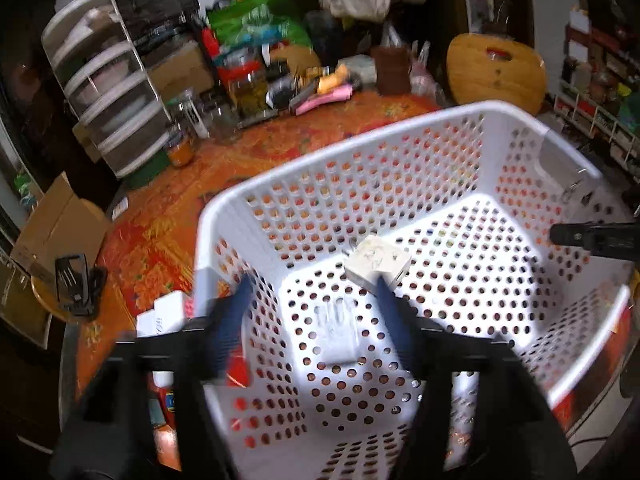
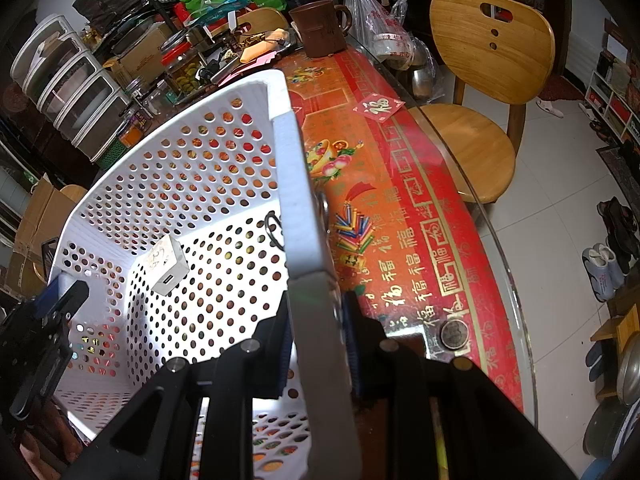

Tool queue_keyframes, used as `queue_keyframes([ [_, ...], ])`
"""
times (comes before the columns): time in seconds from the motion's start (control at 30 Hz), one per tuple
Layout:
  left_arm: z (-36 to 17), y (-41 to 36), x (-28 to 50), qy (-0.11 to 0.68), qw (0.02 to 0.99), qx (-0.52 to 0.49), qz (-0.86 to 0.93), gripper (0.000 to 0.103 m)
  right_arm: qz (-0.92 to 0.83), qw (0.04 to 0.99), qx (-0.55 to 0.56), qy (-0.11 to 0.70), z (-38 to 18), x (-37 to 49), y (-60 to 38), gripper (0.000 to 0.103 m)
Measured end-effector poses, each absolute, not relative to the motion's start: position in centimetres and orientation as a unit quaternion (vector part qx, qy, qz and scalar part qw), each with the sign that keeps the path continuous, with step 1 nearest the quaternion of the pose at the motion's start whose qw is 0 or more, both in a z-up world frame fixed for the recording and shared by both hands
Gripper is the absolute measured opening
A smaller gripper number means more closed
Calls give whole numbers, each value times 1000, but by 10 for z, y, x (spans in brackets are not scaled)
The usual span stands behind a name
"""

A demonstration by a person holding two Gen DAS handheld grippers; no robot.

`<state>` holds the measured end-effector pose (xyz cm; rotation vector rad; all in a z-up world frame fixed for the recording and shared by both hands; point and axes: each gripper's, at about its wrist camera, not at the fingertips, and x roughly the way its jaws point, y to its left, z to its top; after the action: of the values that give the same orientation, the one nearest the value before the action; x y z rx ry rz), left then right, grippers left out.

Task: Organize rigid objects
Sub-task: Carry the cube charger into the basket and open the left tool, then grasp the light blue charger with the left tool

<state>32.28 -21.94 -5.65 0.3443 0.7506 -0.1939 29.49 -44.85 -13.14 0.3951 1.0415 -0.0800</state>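
Note:
A white perforated laundry basket [image 1: 224, 216] stands on the red and orange tablecloth. Inside it lies a white USB charger cube [image 1: 378, 264], which also shows in the right wrist view [image 2: 166, 266]. My left gripper [image 1: 312, 300] is open and empty over the basket's near rim, its blue fingertips just short of the charger. My right gripper [image 2: 316, 320] is shut on the basket's right rim [image 2: 296, 184], one finger inside the wall and one outside. The left gripper shows at the left edge of the right wrist view [image 2: 60, 300].
Clear storage drawers [image 1: 108, 88], jars, bags and a brown mug [image 2: 320, 28] crowd the table's far side. A white box [image 1: 168, 312] lies left of the basket. A wooden chair [image 2: 488, 80] stands beyond the table's glass edge. A coin-like disc [image 2: 454, 334] lies on the cloth.

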Motion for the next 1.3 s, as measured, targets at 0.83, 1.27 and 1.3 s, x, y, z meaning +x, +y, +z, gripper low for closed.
queue_keyframes([
  [0.83, -155, 67, 293, 430, 900, -19, 67, 91, -32, 846, 185, 498, -130, 294, -448, 23],
  [1.27, -155, 50, 315, 418, 905, 7, 82, 40, -29, 846, 181, 501, -131, 294, -448, 24],
  [1.3, -147, 48, 310, 399, 913, 13, 86, 40, -29, 845, 181, 502, -131, 294, -448, 24],
])
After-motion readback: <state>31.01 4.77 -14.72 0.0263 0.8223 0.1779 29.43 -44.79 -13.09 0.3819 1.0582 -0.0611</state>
